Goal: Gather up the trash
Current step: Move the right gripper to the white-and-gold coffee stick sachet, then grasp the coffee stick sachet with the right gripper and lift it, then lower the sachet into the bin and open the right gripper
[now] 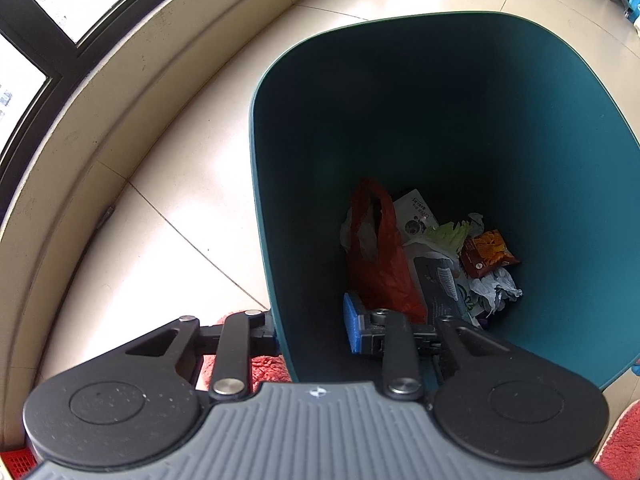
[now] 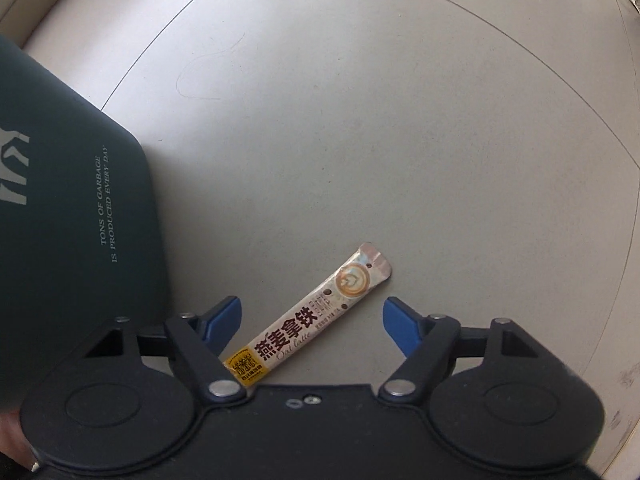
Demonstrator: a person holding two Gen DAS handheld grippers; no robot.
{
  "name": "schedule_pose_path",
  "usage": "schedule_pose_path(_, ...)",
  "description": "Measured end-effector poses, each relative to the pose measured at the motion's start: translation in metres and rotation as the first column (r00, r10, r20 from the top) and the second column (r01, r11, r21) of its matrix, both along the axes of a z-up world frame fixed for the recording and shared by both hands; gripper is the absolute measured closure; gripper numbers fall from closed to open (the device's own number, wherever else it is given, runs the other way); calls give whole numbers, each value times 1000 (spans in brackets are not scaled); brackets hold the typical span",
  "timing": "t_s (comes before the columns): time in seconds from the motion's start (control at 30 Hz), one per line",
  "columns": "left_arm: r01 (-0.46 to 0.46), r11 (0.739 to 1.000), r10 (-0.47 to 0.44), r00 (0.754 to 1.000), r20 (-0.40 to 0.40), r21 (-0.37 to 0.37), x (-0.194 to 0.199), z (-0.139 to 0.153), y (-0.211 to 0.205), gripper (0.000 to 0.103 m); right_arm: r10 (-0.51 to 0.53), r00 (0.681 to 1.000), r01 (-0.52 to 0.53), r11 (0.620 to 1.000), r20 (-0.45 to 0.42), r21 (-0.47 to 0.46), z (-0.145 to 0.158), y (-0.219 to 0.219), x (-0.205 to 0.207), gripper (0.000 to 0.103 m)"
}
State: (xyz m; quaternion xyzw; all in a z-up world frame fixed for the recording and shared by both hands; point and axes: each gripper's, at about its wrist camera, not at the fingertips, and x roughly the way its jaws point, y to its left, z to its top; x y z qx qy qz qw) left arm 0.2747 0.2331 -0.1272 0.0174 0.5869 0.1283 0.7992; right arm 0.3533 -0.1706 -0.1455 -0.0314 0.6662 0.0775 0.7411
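A dark teal trash bin (image 1: 460, 120) stands on the tiled floor, and its printed side (image 2: 72, 220) fills the left of the right wrist view. Inside lie a red plastic bag (image 1: 376, 256), an orange snack wrapper (image 1: 486, 254), crumpled paper (image 1: 500, 288) and several packets. My left gripper (image 1: 314, 330) straddles the bin's near wall, one finger outside, the blue pad (image 1: 352, 326) inside with a gap to the wall. A coffee stick sachet (image 2: 296, 330) lies slantwise on the floor. My right gripper (image 2: 312, 314) points down over it, open, a blue finger on each side, neither touching.
A raised sill (image 1: 100, 120) and dark window frame (image 1: 36, 32) curve along the left of the bin. A red fluffy mat (image 1: 264, 364) lies under the left gripper and a red crate (image 1: 16, 464) shows at the bottom corner. Bare grey floor (image 2: 400, 140) stretches beyond the sachet.
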Motion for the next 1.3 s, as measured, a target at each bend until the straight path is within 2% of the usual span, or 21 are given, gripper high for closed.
schedule_pose_path(0.07,-1,1000,1,1000,1,-7,0,1,1,77,-50,999,50,999,-15,-13,-11,1,1,33)
schedule_pose_path(0.2,-3,1000,2,1000,-2,-16,0,2,3,77,-144,989,142,989,-40,-50,-29,4,0,52)
schedule_pose_path(0.23,0,1000,0,1000,-2,-14,-1,2,2,77,-160,986,158,985,-40,-63,-32,4,-2,54)
schedule_pose_path(0.4,-2,1000,2,1000,-3,-20,-1,2,3,77,-175,983,172,984,-55,-54,-39,5,-9,69)
schedule_pose_path(0.57,-2,1000,2,1000,-5,-20,0,2,4,77,-190,980,188,981,-58,-38,-39,-4,-14,77)
schedule_pose_path(0.73,-8,999,8,1000,-9,-31,1,1,6,77,-123,991,122,992,-51,-29,-31,-4,-21,79)
schedule_pose_path(0.87,-6,1000,5,1000,-10,-27,1,1,6,77,-19,1000,19,1000,-3,-16,-2,-5,-26,79)
schedule_pose_path(1.0,-15,999,14,1000,-11,-39,1,2,7,77,75,996,-74,997,56,-8,44,-5,-22,79)
schedule_pose_path(1.17,-8,1000,8,1000,-11,-27,2,2,6,77,205,968,-208,978,145,5,120,1,-28,79)
schedule_pose_path(1.3,-9,1000,9,1000,-15,-27,2,1,4,77,301,932,-309,951,202,6,179,9,-36,79)
